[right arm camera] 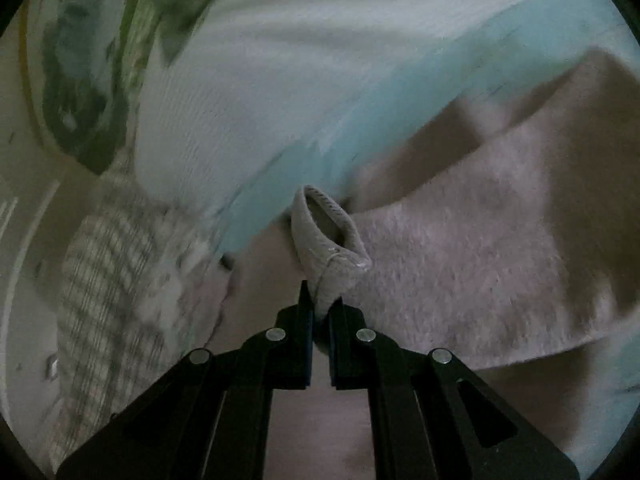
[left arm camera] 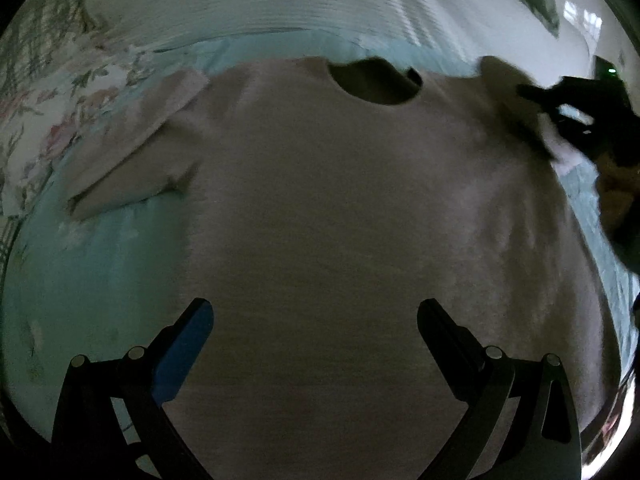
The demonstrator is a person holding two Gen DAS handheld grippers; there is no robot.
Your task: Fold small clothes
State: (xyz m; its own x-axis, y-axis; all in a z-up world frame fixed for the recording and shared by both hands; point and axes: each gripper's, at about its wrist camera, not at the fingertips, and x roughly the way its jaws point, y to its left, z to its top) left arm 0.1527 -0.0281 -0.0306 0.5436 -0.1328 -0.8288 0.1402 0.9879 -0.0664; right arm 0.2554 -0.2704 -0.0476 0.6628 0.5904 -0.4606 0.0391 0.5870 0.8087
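Left wrist view shows the left tool (left arm camera: 316, 320) with its two fingers wide apart, hovering above the lower part of a pink sweater (left arm camera: 340, 208). Nothing is between them. The sweater lies flat on a bed (left arm camera: 92, 264) with a light blue cover, its long axis running away from this tool, hem near and neck opening (left arm camera: 376, 84) far. One sleeve (left arm camera: 136, 160) lies spread to the left side of the body. At the far right edge, the right tool (left arm camera: 568, 108) appears dark and blurred at the other shoulder.

From the right wrist view, the right tool (right arm camera: 320, 312) has its fingers together, clamped on a sleeve cuff (right arm camera: 328, 248), which stands up just beyond the tips. The rest of the sweater spreads to the right of it. I judge that this sleeve must travel across the body toward the middle, so the right hand is the nearer one for this fold, and the left tool is well placed to hold the body down.

Beyond the sweater there is a white ribbed blanket (left arm camera: 260, 4) and a flowered pillow (left arm camera: 48, 100). I can read no label or writing anywhere.
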